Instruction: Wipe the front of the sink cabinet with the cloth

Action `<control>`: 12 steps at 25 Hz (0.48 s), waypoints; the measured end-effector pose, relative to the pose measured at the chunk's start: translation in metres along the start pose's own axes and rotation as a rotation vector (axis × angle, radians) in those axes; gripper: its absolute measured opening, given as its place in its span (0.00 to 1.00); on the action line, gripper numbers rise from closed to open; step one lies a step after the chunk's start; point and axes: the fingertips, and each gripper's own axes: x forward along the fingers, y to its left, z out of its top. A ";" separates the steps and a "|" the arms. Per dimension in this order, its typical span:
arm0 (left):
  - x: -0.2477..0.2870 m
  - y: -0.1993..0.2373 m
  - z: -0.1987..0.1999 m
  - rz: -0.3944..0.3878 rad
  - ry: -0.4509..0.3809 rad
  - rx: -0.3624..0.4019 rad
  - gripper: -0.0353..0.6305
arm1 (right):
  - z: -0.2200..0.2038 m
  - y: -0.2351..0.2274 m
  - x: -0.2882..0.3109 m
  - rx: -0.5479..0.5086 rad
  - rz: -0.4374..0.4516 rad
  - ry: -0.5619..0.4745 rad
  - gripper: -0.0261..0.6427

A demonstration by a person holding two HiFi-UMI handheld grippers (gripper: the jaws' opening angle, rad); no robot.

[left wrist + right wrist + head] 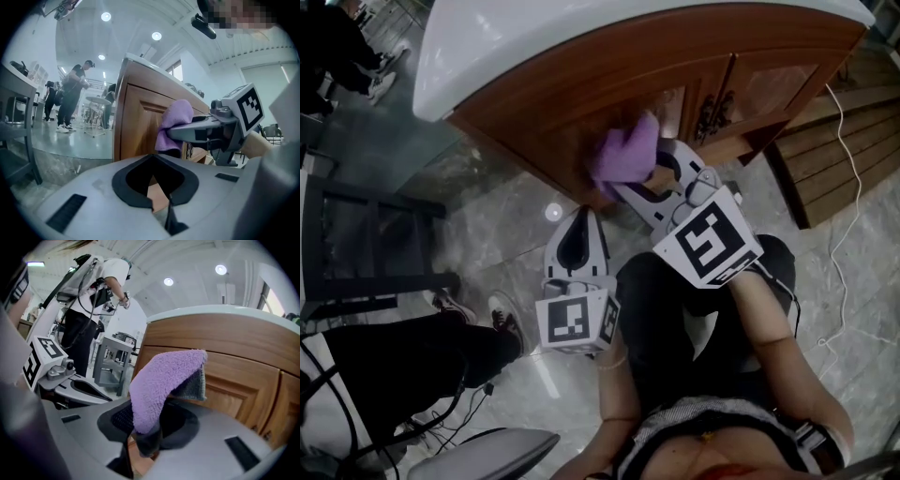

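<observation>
- My left gripper [579, 217]: a pale grey plastic shell that tapers towards its tip, with a black-lined teardrop opening down the middle.
- The left marker cube [575, 322]: white faces, each printed with a black square pattern.
- My right gripper [649, 176]: the same pale grey shell, black-padded inside, with small black rectangular slots on top.
- The right marker cube [709, 236]: white, carrying a bold black square pattern.
- A small round lens housing [220, 107] in grey sits beside that cube.
- Trousers [675, 319]: dark, nearly black.
- Top [712, 417]: speckled grey and white fabric.
- A dark strap [814, 439] rings the right arm.
</observation>
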 end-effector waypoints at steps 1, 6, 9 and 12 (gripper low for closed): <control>-0.003 0.003 0.000 0.009 -0.001 -0.001 0.05 | 0.000 0.009 0.007 -0.006 0.014 0.000 0.28; -0.019 0.017 -0.005 0.058 0.007 0.000 0.05 | -0.006 0.038 0.034 -0.060 0.058 0.009 0.28; -0.025 0.024 -0.007 0.077 0.011 -0.001 0.05 | -0.005 0.045 0.046 -0.065 0.067 0.008 0.28; -0.031 0.028 -0.005 0.089 0.001 -0.002 0.05 | -0.005 0.050 0.058 -0.079 0.074 0.017 0.28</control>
